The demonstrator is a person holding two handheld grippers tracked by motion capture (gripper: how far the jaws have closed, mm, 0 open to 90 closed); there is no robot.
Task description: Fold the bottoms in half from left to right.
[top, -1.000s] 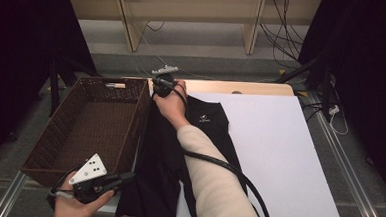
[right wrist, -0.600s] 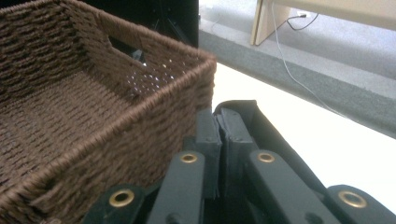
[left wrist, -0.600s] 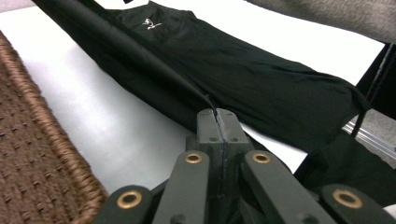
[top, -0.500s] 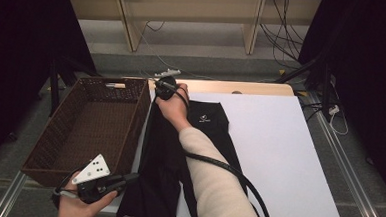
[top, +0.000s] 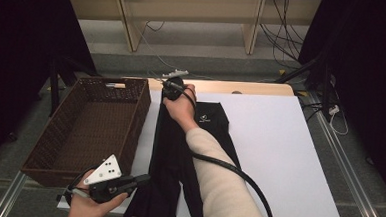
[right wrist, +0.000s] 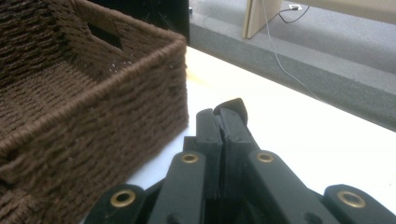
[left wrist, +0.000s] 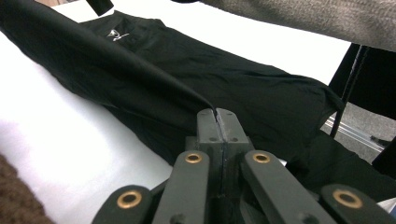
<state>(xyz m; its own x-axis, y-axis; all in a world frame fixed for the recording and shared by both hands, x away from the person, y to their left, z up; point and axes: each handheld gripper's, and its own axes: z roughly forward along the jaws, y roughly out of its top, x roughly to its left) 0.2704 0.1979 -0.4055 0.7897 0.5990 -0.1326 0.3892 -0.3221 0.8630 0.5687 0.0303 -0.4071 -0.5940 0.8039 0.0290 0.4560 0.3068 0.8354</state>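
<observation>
A black garment (top: 168, 152) with a small white logo lies lengthwise on the white table (top: 288, 158), its near end hanging over the front edge. My left gripper (top: 145, 177) is at the near left and is shut on a raised fold of the garment (left wrist: 140, 79). My right gripper (top: 165, 85) is at the garment's far end, beside the basket's corner. Its jaws are shut on a bit of black cloth (right wrist: 229, 106) that sticks out between the tips. The right forearm in a light sleeve lies across the garment.
A brown wicker basket (top: 135, 120) with nothing in it stands at the table's left, close to the garment (right wrist: 116, 93). A wooden strip runs along the far edge. The right gripper's cable curls over the near right of the garment.
The right hand has edged slightly to the right with the garment's far end. The left hand stays where it was.
</observation>
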